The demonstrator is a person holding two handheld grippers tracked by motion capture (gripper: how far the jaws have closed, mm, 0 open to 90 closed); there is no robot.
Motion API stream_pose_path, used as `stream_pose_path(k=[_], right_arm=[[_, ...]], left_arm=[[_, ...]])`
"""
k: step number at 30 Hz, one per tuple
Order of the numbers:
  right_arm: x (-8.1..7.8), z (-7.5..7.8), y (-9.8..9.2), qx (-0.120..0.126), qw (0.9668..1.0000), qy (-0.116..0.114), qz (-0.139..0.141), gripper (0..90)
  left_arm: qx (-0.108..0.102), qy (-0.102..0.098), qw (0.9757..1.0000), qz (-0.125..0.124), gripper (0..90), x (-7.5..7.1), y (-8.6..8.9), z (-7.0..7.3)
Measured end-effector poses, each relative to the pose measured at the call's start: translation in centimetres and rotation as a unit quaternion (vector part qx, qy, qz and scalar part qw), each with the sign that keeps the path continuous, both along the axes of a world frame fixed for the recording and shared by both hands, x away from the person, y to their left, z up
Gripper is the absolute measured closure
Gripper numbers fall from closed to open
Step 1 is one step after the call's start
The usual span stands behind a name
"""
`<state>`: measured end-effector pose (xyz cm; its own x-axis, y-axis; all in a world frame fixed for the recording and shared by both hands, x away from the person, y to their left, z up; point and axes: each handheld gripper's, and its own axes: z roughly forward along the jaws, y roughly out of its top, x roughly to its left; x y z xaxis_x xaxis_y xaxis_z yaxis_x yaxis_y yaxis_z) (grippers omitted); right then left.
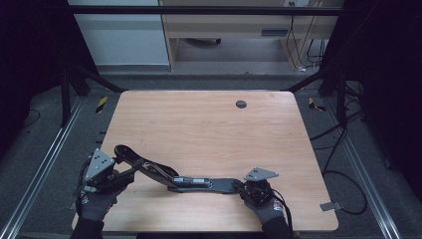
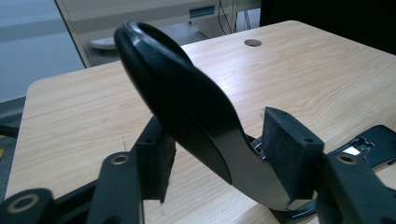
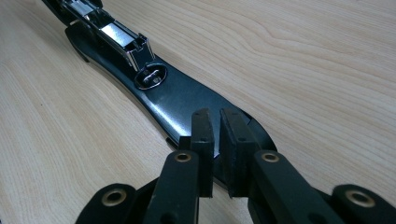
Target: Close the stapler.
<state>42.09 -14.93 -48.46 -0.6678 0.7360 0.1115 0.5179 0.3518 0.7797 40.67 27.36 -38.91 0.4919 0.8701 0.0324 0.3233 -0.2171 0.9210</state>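
gloved hands came in at the near edge of the worktop (image 1: 209,114), each holding a tool. between them lay a black stapler (image 1: 169,175), swung fully open so that its two arms made one long line. that long axis ran left to right along the near part of the worktop, parallel to the near edge.

the left tool (image 1: 119,172) gripped the stapler's top arm (image 2: 187,107); in the left gripper view its padded jaws stood on either side of the curved black arm and pressed on it. this arm rose off the wood and pointed up and away to the left, its rounded tip the highest part.

the right tool (image 1: 239,187) was closed on the right end of the base (image 3: 187,100). in the right gripper view the two pads were nearly together, pinching the thin end of the base, which lay flat on the wood. the base stretched away from that tool toward the hinge, with the round anvil plate (image 3: 150,77) and the chrome staple channel (image 3: 123,39) facing up.

a small dark hole (image 1: 241,104) sat in the far part of the worktop, well apart from the stapler.
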Motion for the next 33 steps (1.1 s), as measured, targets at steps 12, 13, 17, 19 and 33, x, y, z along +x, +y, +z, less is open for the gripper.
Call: stream_pose_path(k=[12,13,17,19,33], right_arm=[[0.18,-0.45,0.46,-0.019,0.9998,0.007,-0.004,86.8],[0.18,-0.53,0.54,-0.017,0.9998,0.008,-0.005,87.4],[0.21,-0.60,0.60,-0.025,0.9996,0.010,-0.005,89.8],[0.29,-0.71,0.63,-0.025,0.9996,0.008,-0.005,90.0],[0.31,-0.77,0.66,-0.019,0.9997,0.013,-0.012,90.0]], left_arm=[[-0.008,0.005,1.0000,0.000,49.3,-0.02,0.23,0.08],[-0.008,0.005,1.0000,0.001,49.4,-0.03,0.23,0.08],[-0.008,0.006,1.0000,0.001,49.6,-0.05,0.24,0.12],[-0.008,0.006,0.9999,0.001,49.8,-0.07,0.24,0.12],[-0.013,0.008,0.9999,0.000,50.8,-0.17,0.16,0.24]])
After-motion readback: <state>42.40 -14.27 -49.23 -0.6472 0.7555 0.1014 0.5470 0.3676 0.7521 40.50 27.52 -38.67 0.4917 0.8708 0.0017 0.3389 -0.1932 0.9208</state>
